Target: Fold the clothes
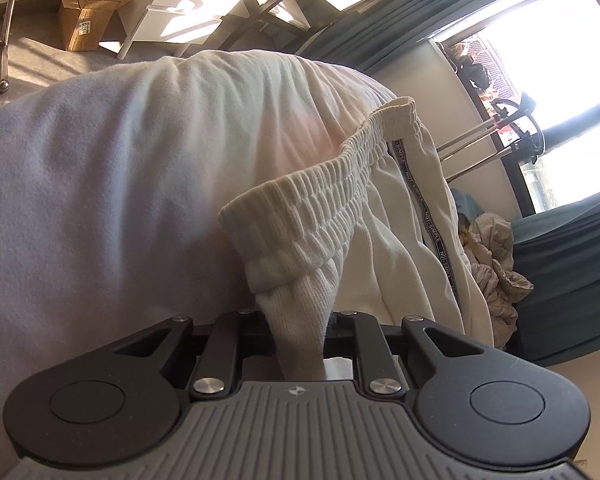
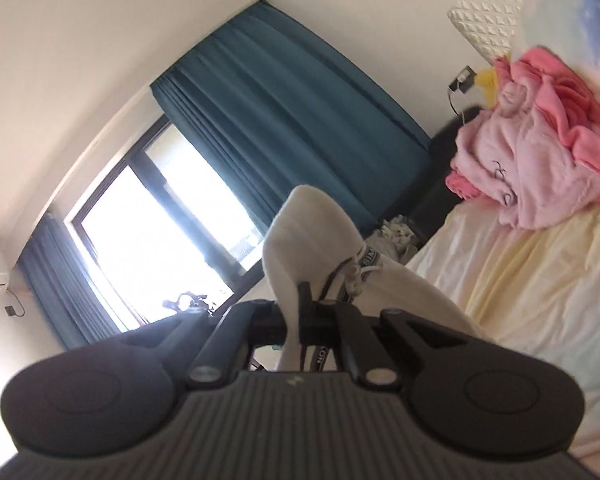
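Your left fingers (image 1: 300,344) were pinched on the white trousers' (image 1: 400,248) ribbed waistband (image 1: 312,196), the rest draped ahead with no fold visible. Your right fingers (image 2: 312,320) were clamped tight on white cloth above the bed (image 2: 520,280); blur hid which part.

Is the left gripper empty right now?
No, the left gripper is clamped on the white pants near the elastic waistband.
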{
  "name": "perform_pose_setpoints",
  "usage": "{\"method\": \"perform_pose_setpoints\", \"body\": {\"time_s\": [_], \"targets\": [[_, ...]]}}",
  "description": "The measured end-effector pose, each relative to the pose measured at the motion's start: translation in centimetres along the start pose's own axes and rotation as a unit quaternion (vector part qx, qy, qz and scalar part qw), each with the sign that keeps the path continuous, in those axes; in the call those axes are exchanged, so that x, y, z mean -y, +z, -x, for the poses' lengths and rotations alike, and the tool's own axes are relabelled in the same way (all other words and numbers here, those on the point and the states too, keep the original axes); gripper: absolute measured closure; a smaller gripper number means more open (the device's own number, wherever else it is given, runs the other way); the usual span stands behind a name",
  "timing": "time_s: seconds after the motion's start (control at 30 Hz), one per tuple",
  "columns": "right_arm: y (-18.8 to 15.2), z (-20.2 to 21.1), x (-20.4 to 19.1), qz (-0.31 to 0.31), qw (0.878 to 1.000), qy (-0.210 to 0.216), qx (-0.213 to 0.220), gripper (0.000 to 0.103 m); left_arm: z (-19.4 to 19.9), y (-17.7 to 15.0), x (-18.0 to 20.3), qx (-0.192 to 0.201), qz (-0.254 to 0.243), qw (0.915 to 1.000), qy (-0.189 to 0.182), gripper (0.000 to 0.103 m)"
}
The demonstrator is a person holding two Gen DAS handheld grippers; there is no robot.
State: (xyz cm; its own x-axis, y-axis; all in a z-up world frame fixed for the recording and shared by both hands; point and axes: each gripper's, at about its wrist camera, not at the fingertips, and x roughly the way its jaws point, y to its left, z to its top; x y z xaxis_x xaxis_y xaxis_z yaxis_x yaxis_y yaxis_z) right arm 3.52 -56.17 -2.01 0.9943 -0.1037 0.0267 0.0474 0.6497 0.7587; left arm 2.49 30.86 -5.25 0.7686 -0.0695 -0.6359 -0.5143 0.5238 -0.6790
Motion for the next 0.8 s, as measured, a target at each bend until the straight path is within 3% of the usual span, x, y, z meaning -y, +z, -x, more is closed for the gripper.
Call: {"method": "perform_pose_setpoints", "body": {"time_s": [0.07,0.13,0.2,0.27,0.3,0.33,0.43,0.5,0.53,0.57,0.7,0.8], "targets": [[0.1,0.2,0.9,-0.026,0.999,-0.038,0.006,0.1,0.1,0.0,0.4,-0.001,-0.01,0.9999,0.004,0.083],[-0.4,1.1,4.2,-0.099,0.985,-0.139,-0.008,0.1,0.1,0.0,0.7,-0.001,-0.024,0.9997,0.008,0.083],[-1.6,2.9,7.3,-0.172,0.953,-0.246,-0.041,0.1,0.1,0.0,1.0,0.0,-0.043,0.999,0.011,0.083],[-3.3,4.5,10.4,-0.256,0.908,-0.324,-0.076,0.1,0.0,0.0,1.2,-0.002,-0.062,0.998,0.014,0.083],[-4.3,5.4,11.7,-0.303,0.888,-0.337,-0.081,0.099,-0.1,0.1,1.3,-0.005,-0.067,0.9976,0.016,0.083],[-4.8,5.9,12.1,-0.324,0.881,-0.336,-0.076,0.099,-0.2,0.2,1.4,-0.008,-0.07,0.9974,0.019,0.082],[-4.6,6.2,11.4,-0.304,0.885,-0.345,-0.071,0.091,0.0,0.3,2.4,-0.013,-0.092,0.9953,0.025,0.076],[-4.2,6.0,9.9,-0.258,0.896,-0.355,-0.065,0.081,0.3,0.2,3.2,-0.014,-0.118,0.9925,0.029,0.065],[-4.0,5.9,9.2,-0.234,0.901,-0.359,-0.062,0.075,0.6,-0.1,3.8,-0.012,-0.137,0.99,0.031,0.051],[-3.8,5.5,8.5,-0.21,0.905,-0.364,-0.06,0.063,0.9,-0.4,4.4,-0.009,-0.159,0.9867,0.034,0.037],[-3.0,5.2,4.4,-0.099,0.92,-0.376,-0.043,0.054,2.2,-2.3,7.1,0.002,-0.25,0.9671,0.049,0.025],[-2.8,5.3,0.9,-0.016,0.93,-0.367,-0.011,0.049,3.3,-3.6,8.8,0.013,-0.287,0.9561,0.06,0.016]]}}
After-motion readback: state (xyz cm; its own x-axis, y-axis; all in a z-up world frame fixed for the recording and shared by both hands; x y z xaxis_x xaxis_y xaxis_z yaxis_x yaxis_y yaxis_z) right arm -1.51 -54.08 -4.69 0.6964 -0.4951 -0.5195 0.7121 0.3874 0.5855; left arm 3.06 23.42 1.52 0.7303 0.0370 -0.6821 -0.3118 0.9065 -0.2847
